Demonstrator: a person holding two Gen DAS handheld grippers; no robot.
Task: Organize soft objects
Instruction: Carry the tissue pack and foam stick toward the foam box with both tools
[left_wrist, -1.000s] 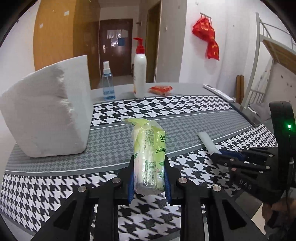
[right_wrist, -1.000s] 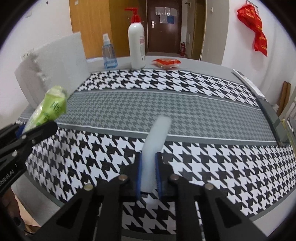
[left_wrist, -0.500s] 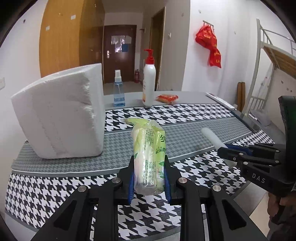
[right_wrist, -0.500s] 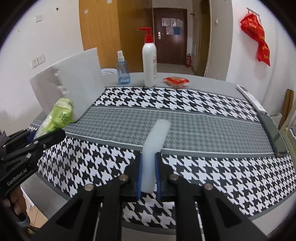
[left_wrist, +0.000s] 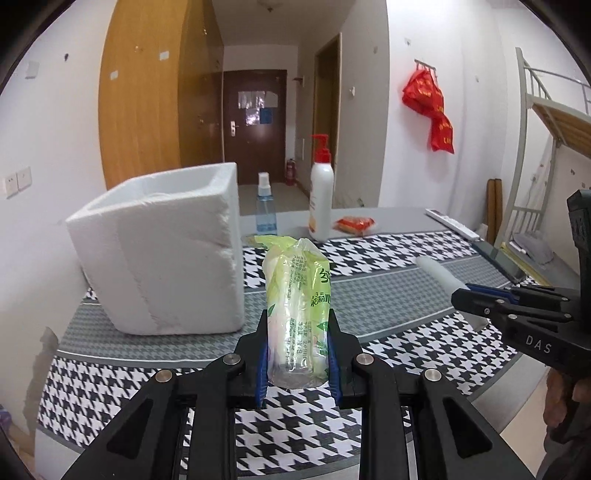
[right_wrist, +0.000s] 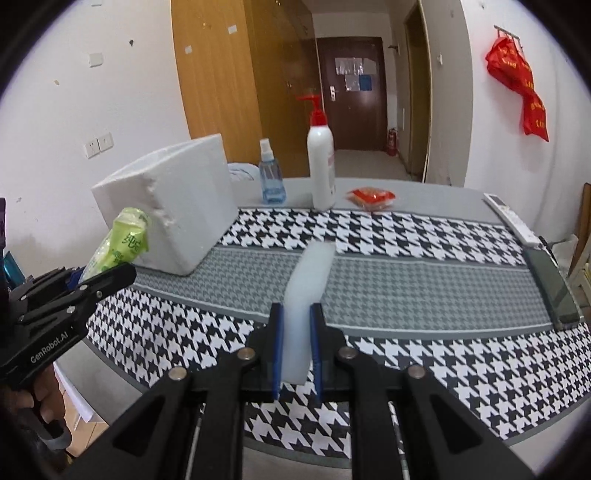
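Grippers, both raised since earlier: my left gripper (left_wrist: 297, 354) clamps tissue pack (left_wrist: 298, 314); right gripper (right_wrist: 296, 350) clamps sponge (right_wrist: 304, 295); foam box (left_wrist: 162, 254) now lower left.

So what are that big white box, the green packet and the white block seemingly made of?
White box: probably foam polystyrene; matte, grainy, crumbled corner, thick walls.
Green packet: thin glossy plastic film, crinkled and see-through, with white contents, perhaps tissues.
White block: likely soft foam or sponge; matte and slightly translucent, though the look leaves it open.

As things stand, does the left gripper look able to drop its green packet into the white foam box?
Probably yes. The left gripper holds the green packet beside the foam box, whose top is open; nothing stands between them.
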